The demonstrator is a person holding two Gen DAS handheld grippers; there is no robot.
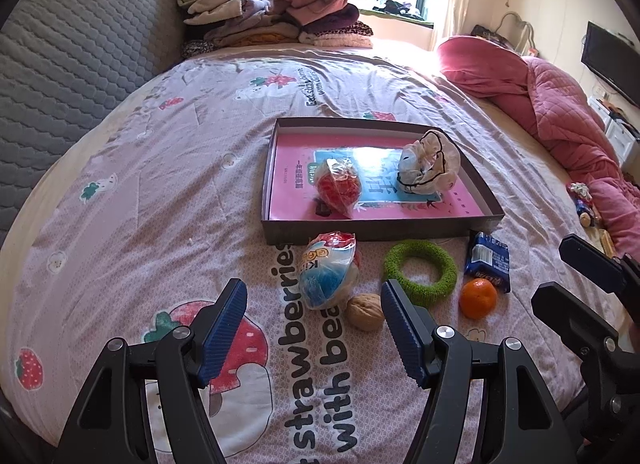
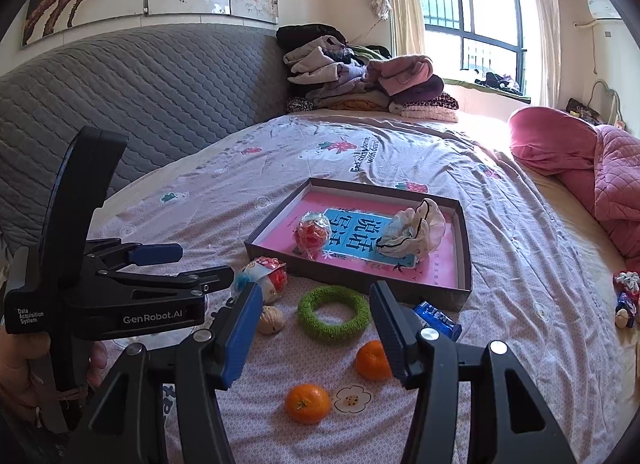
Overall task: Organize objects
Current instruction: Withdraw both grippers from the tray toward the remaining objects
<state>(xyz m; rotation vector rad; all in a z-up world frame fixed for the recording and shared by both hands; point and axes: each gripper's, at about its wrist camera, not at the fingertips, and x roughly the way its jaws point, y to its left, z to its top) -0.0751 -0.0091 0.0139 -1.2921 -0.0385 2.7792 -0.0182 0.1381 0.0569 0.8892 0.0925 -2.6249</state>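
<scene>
- Now both grippers hover over the bed (image 1: 120,184): left gripper (image 1: 312,328) jaws spread, empty; right gripper (image 2: 316,328) jaws spread, empty.
- Walnut (image 1: 365,311), green ring (image 1: 420,272), two oranges (image 2: 307,403) and a bagged ball (image 1: 330,270) lie on the bed before the tray (image 1: 380,230).

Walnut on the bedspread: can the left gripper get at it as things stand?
Probably yes. The left gripper is open and empty, and the walnut lies on the bedspread just ahead of its fingers with nothing on top. The bagged blue and white ball sits close behind it, so a clean close needs some care.
</scene>
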